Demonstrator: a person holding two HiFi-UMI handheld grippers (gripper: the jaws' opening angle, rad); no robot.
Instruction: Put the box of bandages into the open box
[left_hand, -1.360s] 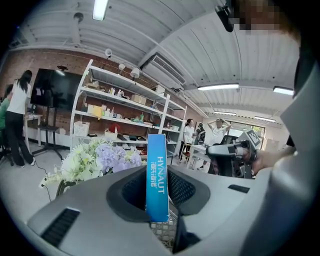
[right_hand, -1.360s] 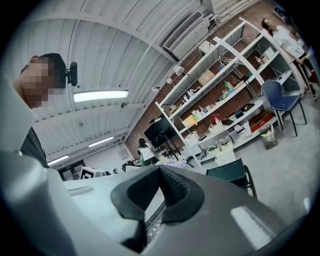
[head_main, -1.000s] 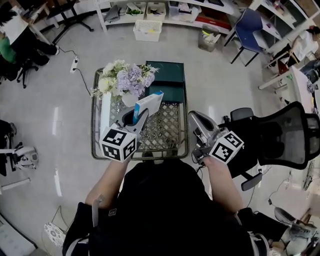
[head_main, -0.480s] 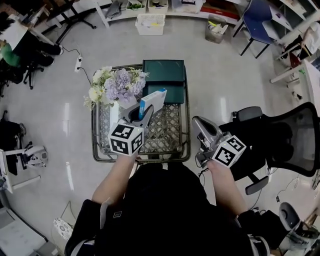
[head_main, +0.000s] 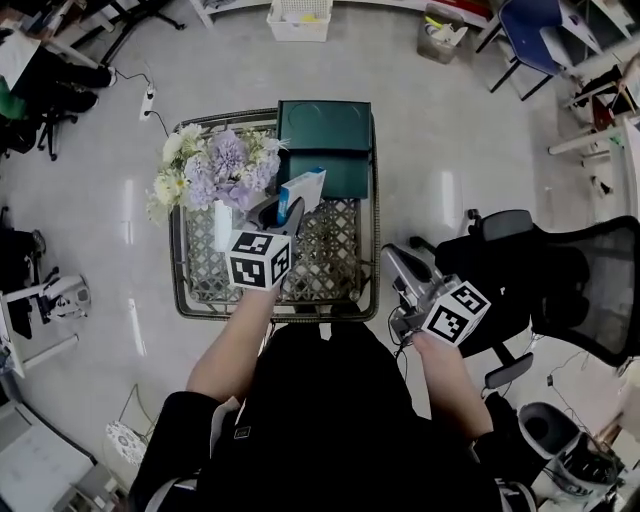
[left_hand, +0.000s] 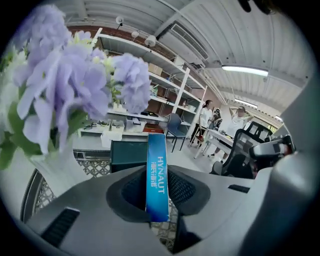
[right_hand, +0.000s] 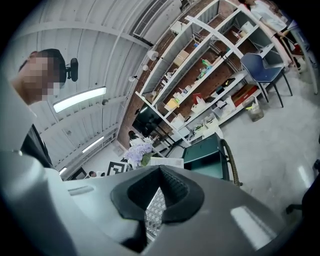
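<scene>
Left hand-held gripper (head_main: 281, 213) clamps the box of bandages (head_main: 303, 189) — right hand-held gripper (head_main: 392, 259) closed, empty.

I work in what looks like a lab-cum-workshop hall. Above me runs a ribbed metal ceiling (left_hand: 200, 30) hung with strip lights (left_hand: 245, 70). A brick wall (right_hand: 230, 70) carries tall white shelves (right_hand: 197, 52) stacked with bins and boxes. The floor (head_main: 440, 170) is pale and glossy, with a power strip (head_main: 148, 100) trailing its cable across it. A black mesh office chair (head_main: 580, 280) and a blue chair (head_main: 528, 42) stand around me, and people (left_hand: 205, 116) gather by the desks.
</scene>
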